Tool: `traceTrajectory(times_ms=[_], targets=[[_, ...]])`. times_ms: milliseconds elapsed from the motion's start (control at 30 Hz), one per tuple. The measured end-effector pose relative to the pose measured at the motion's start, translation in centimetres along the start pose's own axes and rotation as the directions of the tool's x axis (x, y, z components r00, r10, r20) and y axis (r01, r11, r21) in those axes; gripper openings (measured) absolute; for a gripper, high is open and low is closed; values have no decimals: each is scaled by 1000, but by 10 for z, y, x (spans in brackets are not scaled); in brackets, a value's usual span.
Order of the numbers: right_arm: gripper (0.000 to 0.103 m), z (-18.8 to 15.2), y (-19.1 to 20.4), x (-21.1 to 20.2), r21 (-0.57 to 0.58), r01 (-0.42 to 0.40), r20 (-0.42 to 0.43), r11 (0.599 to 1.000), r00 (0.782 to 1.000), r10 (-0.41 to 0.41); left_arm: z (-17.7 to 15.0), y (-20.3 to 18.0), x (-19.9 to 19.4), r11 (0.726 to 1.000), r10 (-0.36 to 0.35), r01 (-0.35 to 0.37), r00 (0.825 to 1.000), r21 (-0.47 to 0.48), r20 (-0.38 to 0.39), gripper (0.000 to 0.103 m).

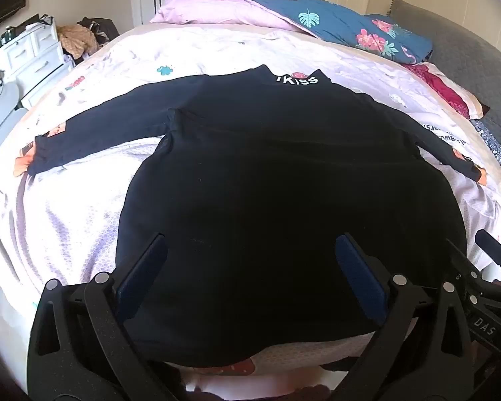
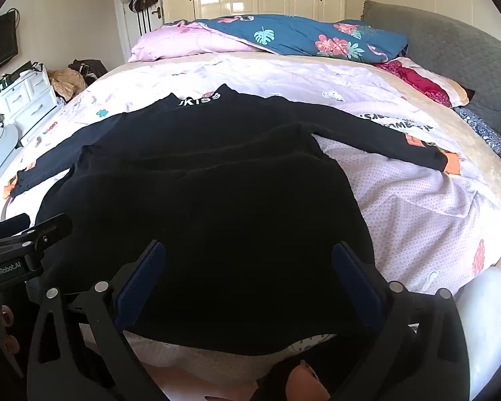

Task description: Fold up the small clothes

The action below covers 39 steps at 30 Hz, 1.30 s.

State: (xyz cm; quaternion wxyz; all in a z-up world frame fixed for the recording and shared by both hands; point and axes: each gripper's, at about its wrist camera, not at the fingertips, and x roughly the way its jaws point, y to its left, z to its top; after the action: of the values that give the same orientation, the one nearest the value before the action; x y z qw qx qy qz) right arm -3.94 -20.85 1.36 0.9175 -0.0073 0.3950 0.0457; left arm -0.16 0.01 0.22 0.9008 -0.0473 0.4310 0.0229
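A small black long-sleeved top (image 1: 267,173) (image 2: 200,200) lies flat on the bed, both sleeves spread out, white "KISS" lettering (image 1: 297,79) at its collar on the far side. My left gripper (image 1: 250,267) is open above the hem, its blue pads wide apart with only the flat cloth beneath. My right gripper (image 2: 248,270) is open too, over the hem's right part. In the right wrist view the left gripper (image 2: 26,234) shows at the left edge. In the left wrist view the right gripper (image 1: 491,260) shows at the right edge.
The bed (image 1: 83,207) has a pale printed sheet. Pink and blue floral bedding (image 2: 300,38) is piled at the far side, a grey headboard (image 2: 451,50) at right. White drawers (image 2: 26,97) and a clothes heap stand left of the bed; wardrobes line the back wall.
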Motion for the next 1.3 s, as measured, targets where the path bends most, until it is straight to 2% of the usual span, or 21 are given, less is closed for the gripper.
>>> traceTrajectory(times_ms=[1300], targets=[[99, 1, 1, -1, -4, 10, 2, 1000, 1000, -10, 0, 3, 1, 1000, 0, 0, 1000, -5, 0, 94]])
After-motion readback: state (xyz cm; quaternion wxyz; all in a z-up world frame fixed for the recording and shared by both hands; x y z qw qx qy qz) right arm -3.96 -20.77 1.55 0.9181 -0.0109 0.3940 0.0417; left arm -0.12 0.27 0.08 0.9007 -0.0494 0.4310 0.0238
